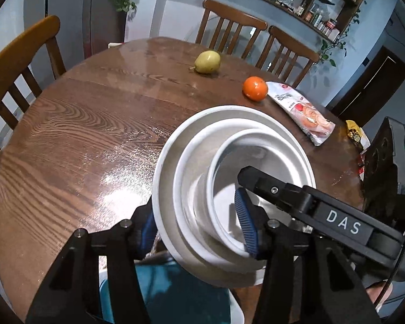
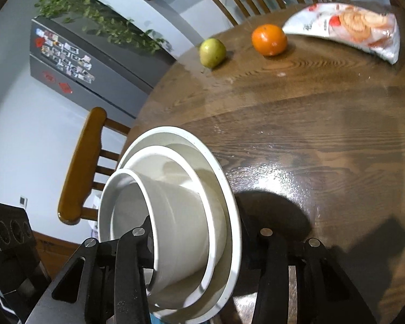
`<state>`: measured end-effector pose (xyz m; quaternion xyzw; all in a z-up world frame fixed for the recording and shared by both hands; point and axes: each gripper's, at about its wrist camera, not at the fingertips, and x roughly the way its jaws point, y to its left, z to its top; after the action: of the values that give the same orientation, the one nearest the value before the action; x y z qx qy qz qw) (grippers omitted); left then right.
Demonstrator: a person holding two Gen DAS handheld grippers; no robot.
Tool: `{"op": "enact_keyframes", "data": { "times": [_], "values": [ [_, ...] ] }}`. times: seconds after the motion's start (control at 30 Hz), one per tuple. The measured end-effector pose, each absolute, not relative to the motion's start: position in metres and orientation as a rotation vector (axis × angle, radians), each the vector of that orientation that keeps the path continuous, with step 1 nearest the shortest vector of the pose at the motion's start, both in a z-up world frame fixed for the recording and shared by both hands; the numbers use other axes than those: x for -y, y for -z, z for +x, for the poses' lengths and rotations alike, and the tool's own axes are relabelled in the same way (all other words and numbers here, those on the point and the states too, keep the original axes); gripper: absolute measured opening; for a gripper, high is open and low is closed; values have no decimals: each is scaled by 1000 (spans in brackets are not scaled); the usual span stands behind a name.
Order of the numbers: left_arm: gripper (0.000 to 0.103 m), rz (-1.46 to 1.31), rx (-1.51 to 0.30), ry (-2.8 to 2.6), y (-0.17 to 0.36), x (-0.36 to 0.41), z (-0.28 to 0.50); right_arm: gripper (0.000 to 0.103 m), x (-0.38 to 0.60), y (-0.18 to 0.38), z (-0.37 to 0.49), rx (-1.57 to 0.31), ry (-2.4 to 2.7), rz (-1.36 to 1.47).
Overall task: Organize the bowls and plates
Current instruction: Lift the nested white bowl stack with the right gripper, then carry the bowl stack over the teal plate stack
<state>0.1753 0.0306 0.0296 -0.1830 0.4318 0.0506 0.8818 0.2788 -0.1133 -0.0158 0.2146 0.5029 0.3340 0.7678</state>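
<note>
you had the nested stack of white dishes point(image 1: 229, 189) tipped up on edge above the round wooden table point(image 1: 81, 135), its open side facing the right gripper point(image 2: 199, 278) and its widest rim running nearly upright. your left gripper point(image 1: 199, 232) was clamped across the stack's near edge, and the right gripper gripped the other edge, though its pads seemed hidden behind the rims.

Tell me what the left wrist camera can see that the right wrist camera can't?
Only the left wrist view shows the wall shelves and the yellow packet.
Only the right wrist view shows the fridge magnets clearly.
Both show the stacked white dishes clamped by the left gripper and right gripper, plus the pear, orange, snack bag and table.
</note>
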Motion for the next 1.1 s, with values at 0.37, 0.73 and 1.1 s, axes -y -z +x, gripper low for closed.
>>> {"op": "enact_keyframes", "data": {
  "times": [0.37, 0.73, 1.1],
  "values": [
    [50, -380, -860, -98, -43, -25, 135, 45, 118, -4, 240, -1041, -750, 429],
    [51, -374, -854, -82, -39, -18, 93, 46, 127, -7, 192, -1002, -773, 408],
    [51, -410, -858, -94, -28, -20, 63, 46, 123, -1, 165, -991, -798, 363]
  ]
}}
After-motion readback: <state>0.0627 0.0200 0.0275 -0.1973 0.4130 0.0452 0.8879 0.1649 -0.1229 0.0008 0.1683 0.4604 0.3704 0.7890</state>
